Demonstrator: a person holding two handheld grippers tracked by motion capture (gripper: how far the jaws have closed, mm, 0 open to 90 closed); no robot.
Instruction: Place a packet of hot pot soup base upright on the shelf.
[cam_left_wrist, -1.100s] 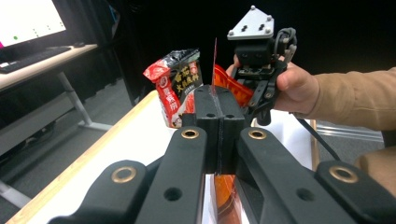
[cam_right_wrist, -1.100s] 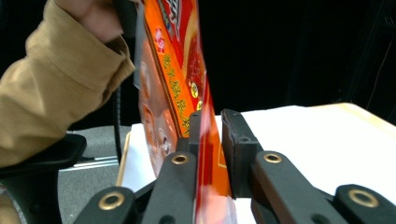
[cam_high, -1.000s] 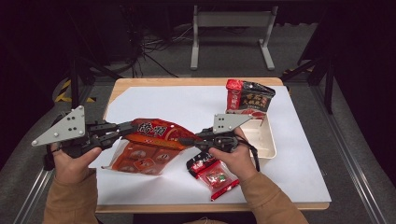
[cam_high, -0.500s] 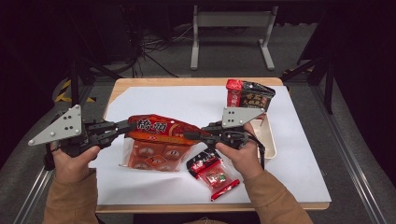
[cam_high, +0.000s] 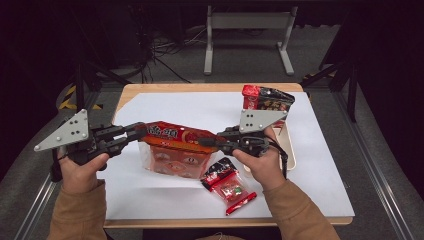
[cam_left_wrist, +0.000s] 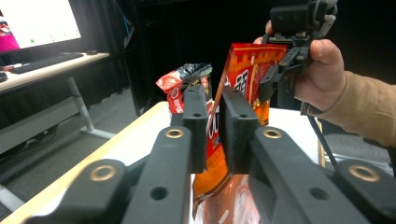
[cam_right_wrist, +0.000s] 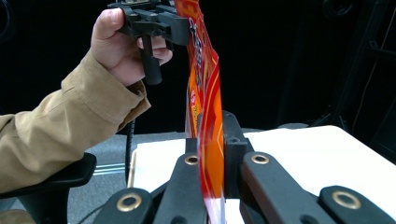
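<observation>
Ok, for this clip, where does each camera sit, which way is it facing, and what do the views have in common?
High view: above the person's side of the table, looking forward and down; both forearms enter from below, left gripper and right gripper pinching an orange-red snack bag.
Left gripper view: rides the left gripper, looking along its jaws across the bag toward the other hand.
Right gripper view: rides the right gripper, looking back along the bag's edge to the opposite hand.
Shared: the bag appears in all three.
</observation>
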